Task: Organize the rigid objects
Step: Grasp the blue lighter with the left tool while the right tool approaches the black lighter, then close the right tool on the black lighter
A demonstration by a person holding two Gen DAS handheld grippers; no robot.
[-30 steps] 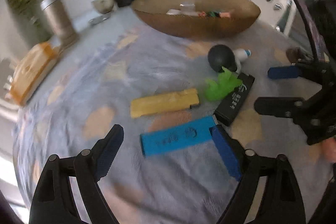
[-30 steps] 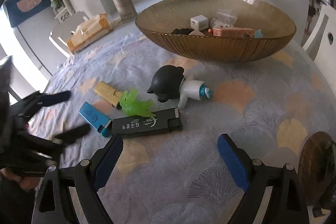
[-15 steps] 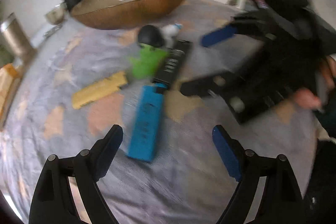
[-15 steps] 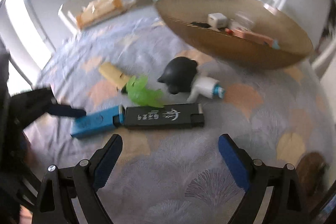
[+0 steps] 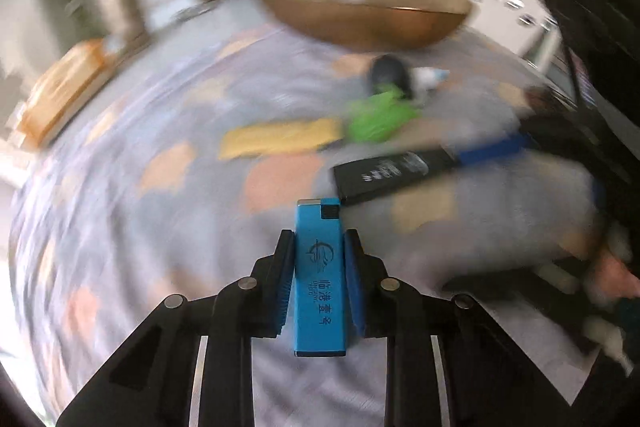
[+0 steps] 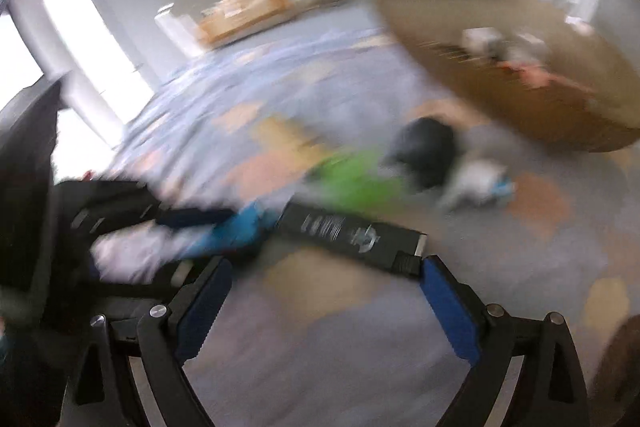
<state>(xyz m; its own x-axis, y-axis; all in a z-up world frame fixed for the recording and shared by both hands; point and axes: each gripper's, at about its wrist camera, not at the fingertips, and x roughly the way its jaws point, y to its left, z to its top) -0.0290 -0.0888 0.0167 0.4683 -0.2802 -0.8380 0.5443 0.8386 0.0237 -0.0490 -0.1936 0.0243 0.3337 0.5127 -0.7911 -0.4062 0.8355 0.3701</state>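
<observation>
Left tongs (image 5: 319, 277) have just closed on the flat blue plastic lighter (image 5: 319, 279), pads pressing its long sides: first pick made, big ribbed amber bowl (image 5: 366, 13) likely next. Right tongs (image 6: 326, 301) stand open and empty, one pad beside the slim black rectangular lighter (image 6: 352, 235) on the patterned cloth desk (image 5: 160, 227). Yellow bar (image 5: 280, 138) and green plastic toy (image 5: 378, 115) lie beyond.

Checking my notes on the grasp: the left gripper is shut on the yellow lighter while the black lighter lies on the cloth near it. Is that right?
Not quite. The left wrist view shows the left gripper shut on the blue lighter, not the yellow one. The yellow lighter lies on the cloth farther off. The black lighter does lie on the cloth near the gripper.
</observation>
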